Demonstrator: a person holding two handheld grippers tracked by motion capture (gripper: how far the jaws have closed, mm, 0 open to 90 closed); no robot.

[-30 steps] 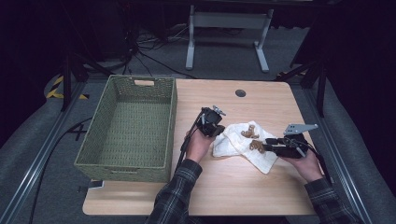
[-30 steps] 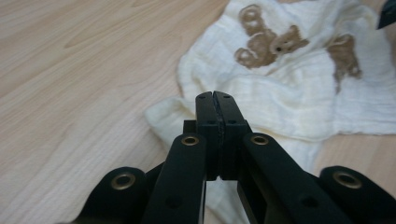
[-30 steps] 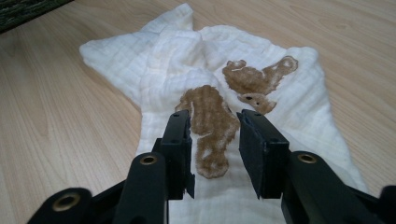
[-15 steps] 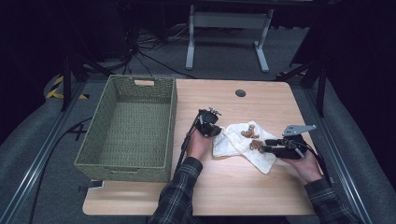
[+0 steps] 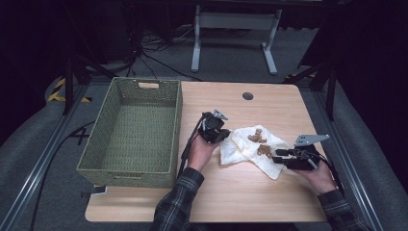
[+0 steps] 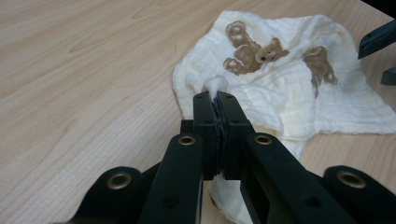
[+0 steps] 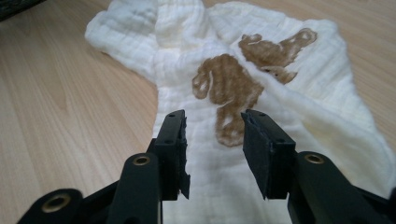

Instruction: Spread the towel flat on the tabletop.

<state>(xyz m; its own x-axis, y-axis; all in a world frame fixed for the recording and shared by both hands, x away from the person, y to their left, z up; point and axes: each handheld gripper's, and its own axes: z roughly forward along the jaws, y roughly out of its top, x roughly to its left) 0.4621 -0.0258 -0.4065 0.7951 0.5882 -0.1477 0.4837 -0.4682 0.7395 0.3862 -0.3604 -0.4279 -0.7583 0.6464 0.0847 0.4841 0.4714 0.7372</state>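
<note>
left gripper [image 6: 215,97] pinches the bear-print cloth [image 6: 289,88]; right gripper [image 7: 212,122] gapes over it, no writing legible.

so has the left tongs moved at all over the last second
Barely. In the high view the left tongs sit in about the same spot between the wicker basket and the teddy-print cloth, shut on a fold of that cloth.

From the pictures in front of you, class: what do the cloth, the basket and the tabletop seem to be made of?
Cloth: soft cream muslin-like fabric, matte, with a crinkled weave and brown bear prints. Basket: woven green fibre, perhaps paper rope or seagrass. Tabletop: pale wood or wood-look laminate, with a smooth grain pattern.
</note>
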